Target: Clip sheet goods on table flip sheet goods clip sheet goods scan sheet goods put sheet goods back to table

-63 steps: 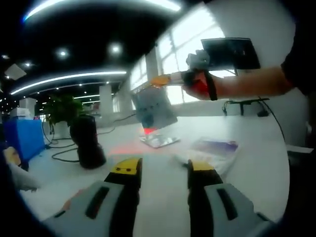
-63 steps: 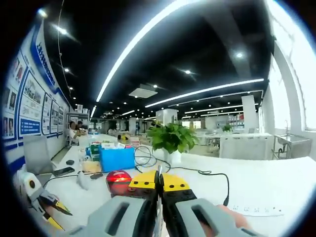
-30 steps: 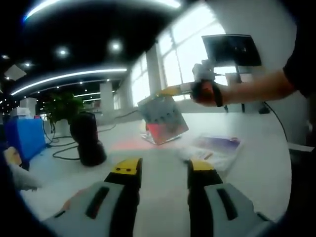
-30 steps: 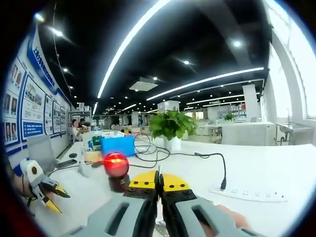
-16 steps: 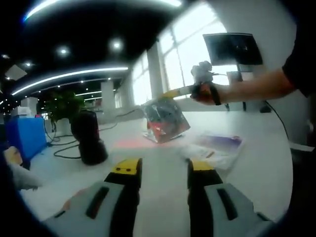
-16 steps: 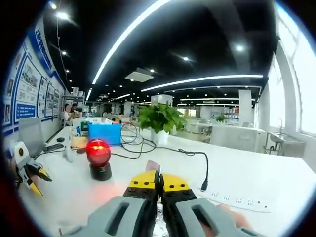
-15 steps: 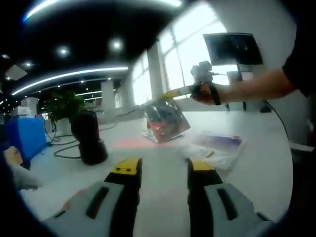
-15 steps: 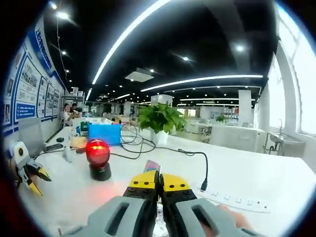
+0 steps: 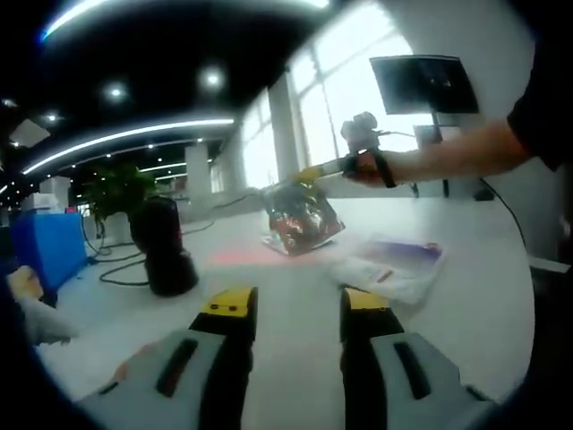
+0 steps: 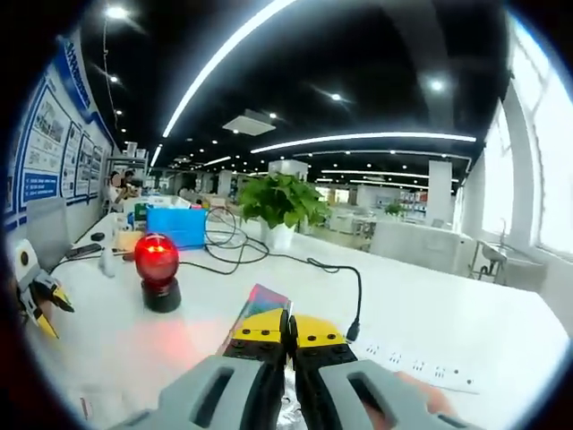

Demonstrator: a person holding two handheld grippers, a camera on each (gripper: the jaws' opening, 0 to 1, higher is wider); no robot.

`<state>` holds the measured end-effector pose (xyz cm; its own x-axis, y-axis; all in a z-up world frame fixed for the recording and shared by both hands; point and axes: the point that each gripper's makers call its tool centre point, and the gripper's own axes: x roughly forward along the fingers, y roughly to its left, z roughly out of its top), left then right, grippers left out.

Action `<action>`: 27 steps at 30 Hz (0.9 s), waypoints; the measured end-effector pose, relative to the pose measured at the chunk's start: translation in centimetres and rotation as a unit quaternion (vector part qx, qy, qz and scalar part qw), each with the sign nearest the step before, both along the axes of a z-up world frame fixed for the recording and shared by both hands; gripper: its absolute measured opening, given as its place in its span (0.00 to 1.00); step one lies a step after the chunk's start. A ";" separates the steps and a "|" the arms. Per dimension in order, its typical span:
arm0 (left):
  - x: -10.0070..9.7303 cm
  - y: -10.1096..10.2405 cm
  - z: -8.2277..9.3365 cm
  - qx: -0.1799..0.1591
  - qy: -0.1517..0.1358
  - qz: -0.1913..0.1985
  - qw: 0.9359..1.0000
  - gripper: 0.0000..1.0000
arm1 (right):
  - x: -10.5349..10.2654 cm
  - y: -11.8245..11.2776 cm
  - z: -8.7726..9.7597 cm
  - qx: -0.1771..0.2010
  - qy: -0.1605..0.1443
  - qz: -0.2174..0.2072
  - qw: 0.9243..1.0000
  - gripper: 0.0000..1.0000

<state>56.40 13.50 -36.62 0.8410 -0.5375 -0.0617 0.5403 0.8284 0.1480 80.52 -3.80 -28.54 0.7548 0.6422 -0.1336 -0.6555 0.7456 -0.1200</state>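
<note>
Left gripper view: my left gripper (image 9: 291, 309) idle, fingers spread, grasping nothing. My right gripper (image 9: 315, 169) clamped on foil sheet pack (image 9: 300, 218), hanging low over bench (image 9: 269, 296), beside scanner (image 9: 163, 247). Pack looks light, floppy, slick; grip flat edge seam.

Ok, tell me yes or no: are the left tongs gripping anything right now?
No: in the left gripper view the left tongs stand open with bare white table between the two yellow tips.
</note>
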 end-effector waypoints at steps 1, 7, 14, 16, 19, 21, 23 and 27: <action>0.0 0.0 0.0 0.000 0.000 0.000 1.000 0.29 | 0.2 0.0 -0.1 -0.002 0.000 -0.001 1.000 0.00; 0.1 0.0 -0.1 0.001 0.003 0.002 1.000 0.30 | 1.5 -0.5 -1.1 -0.016 -0.004 -0.010 1.000 0.00; 0.1 0.1 -0.1 -0.003 0.006 0.003 1.000 0.30 | 3.5 -1.4 -2.6 -0.016 0.008 -0.024 1.000 0.00; 0.1 0.1 -0.2 -0.003 0.007 0.003 1.000 0.30 | 3.7 -1.6 -2.9 -0.023 0.011 -0.029 0.999 0.00; 0.1 0.0 -0.4 0.000 0.009 0.002 1.000 0.30 | 4.1 -1.5 -3.3 -0.031 0.012 -0.028 0.999 0.00; 0.2 0.1 -0.4 -0.001 0.009 0.002 1.000 0.30 | 4.6 -1.6 -3.5 -0.034 0.013 -0.027 0.999 0.00; 0.3 0.2 -0.4 -0.004 0.009 0.003 1.000 0.30 | 4.8 -1.4 -3.7 -0.035 0.014 -0.026 0.999 0.00; 0.3 0.3 -0.4 -0.008 0.010 0.003 1.000 0.30 | 5.3 -1.2 -4.3 -0.042 0.017 -0.026 0.999 0.00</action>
